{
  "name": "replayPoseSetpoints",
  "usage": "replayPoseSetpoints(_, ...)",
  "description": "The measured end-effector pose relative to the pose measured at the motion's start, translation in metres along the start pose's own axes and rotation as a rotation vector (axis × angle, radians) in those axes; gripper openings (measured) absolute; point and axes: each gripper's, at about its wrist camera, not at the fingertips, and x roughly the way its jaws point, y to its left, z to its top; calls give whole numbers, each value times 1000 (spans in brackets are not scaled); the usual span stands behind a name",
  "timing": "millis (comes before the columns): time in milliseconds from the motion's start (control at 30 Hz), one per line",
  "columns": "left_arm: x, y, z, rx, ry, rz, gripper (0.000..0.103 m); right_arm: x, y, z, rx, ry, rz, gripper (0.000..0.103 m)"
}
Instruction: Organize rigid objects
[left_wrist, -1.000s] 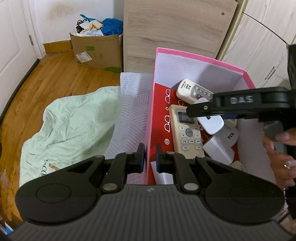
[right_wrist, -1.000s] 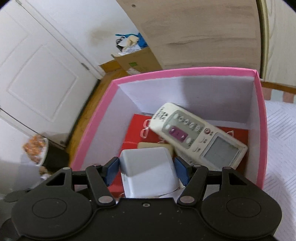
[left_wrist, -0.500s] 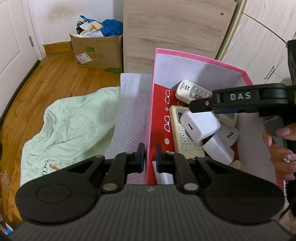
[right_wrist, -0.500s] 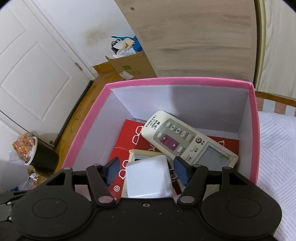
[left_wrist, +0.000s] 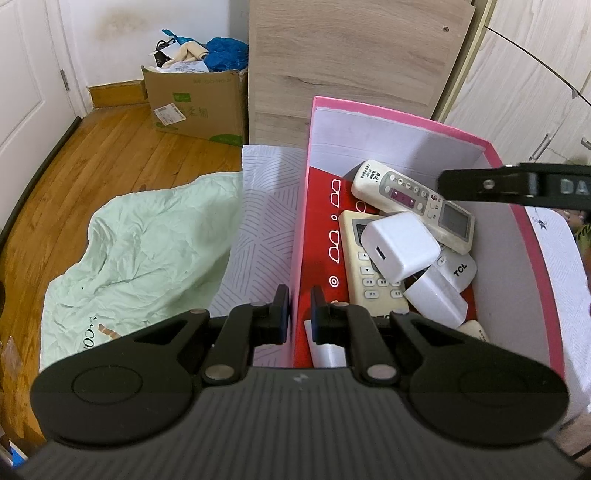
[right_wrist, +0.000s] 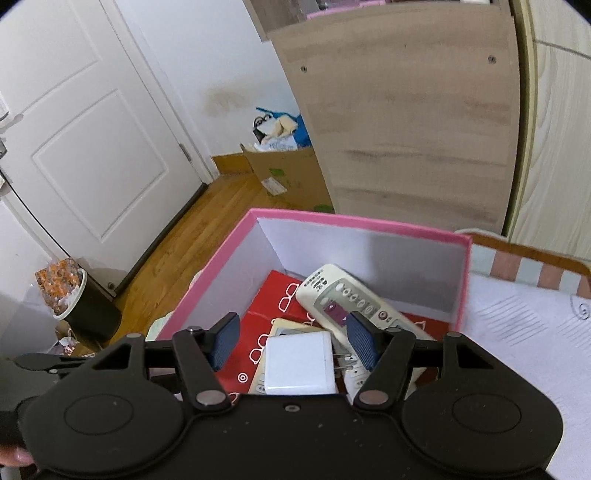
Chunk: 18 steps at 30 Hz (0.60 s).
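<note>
A pink box (left_wrist: 399, 112) with white walls and a red floor holds several remotes and chargers. A white charger block (left_wrist: 400, 245) lies on top of a cream remote (left_wrist: 365, 269); it also shows in the right wrist view (right_wrist: 299, 363). A white remote (left_wrist: 413, 199) lies at the back of the box. My left gripper (left_wrist: 297, 310) is shut on the box's left wall. My right gripper (right_wrist: 290, 341) is open and empty above the box (right_wrist: 354, 223); one of its arms (left_wrist: 517, 182) shows in the left wrist view.
The box stands on a white patterned sheet (left_wrist: 258, 206) beside a pale green blanket (left_wrist: 147, 243). A cardboard box (left_wrist: 199, 103) and a wooden panel (left_wrist: 351, 59) stand behind. A door (right_wrist: 85, 140) and a black bin (right_wrist: 85, 310) are at the left.
My right gripper opened and let the white charger block drop onto the cream remote, then drew up and back. My left gripper kept its hold on the box wall.
</note>
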Motion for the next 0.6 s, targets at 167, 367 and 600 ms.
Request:
replayPoseSetpoints(167, -7, 1, -2, -10, -9, -4, 9, -24, 0, -5, -35, -48, -25, 70)
replayPoseSetpoints(367, -26, -1, -6, -18, -53, 1, 9, -55, 4, -11, -65, -114, -49, 70)
replayPoseSetpoints(600, -59, -15, -13, -13, -138, -7, 9, -97, 11, -29, -100, -215, -69, 70)
